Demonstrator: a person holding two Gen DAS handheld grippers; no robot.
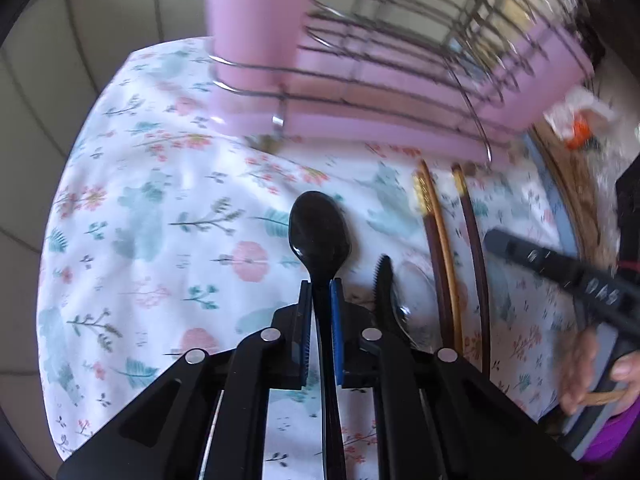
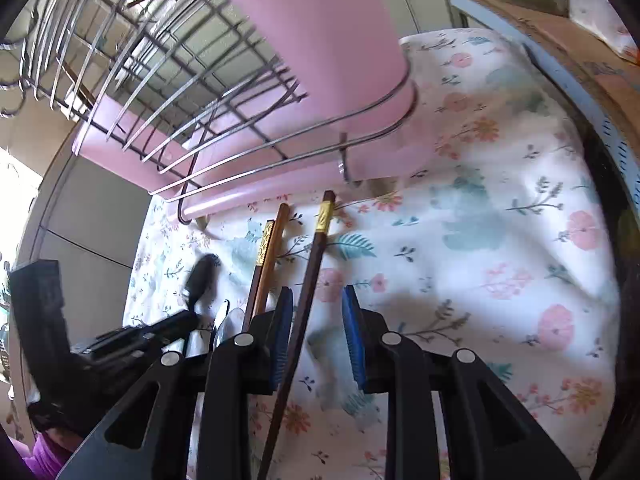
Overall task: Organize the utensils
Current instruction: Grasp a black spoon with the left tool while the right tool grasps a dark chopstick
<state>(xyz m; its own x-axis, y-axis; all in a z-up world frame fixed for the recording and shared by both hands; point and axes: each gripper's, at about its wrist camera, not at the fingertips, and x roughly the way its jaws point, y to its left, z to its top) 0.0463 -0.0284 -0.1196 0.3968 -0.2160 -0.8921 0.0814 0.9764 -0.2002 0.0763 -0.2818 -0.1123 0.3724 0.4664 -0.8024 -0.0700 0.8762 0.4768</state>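
The left tongs (image 1: 320, 312) are squeezed shut on the thin neck of a black spoon (image 1: 320, 228). The blue pads press on it from both sides. The spoon's round end sticks out in the middle of the left view and looks like it is lying on the flowery cloth (image 1: 160, 208).

The right tongs (image 2: 316, 332) are about half open. A dark chopstick (image 2: 308, 280) with a gold band runs up between the fingers. It sits close to the left pad, and there is a clear gap to the right pad, so it does not look pinched.

Just left of it, in the middle of the right view, two more chopsticks (image 2: 266, 264) lie side by side on the cloth. A black knife (image 1: 384, 284) with little teeth lies just right of the spoon in the left view. Something clear lies beside the knife, maybe a clear spoon, but I cannot tell.

The pink rack (image 1: 400, 112) with wire bars fills the top of both views. Its tall pink cup (image 2: 320, 60) is in the upper middle of the right view. I cannot see inside it.

So the job looks like it is only starting. One spoon is grabbed, and the other things I can see are on the cloth, waiting to go in the rack.
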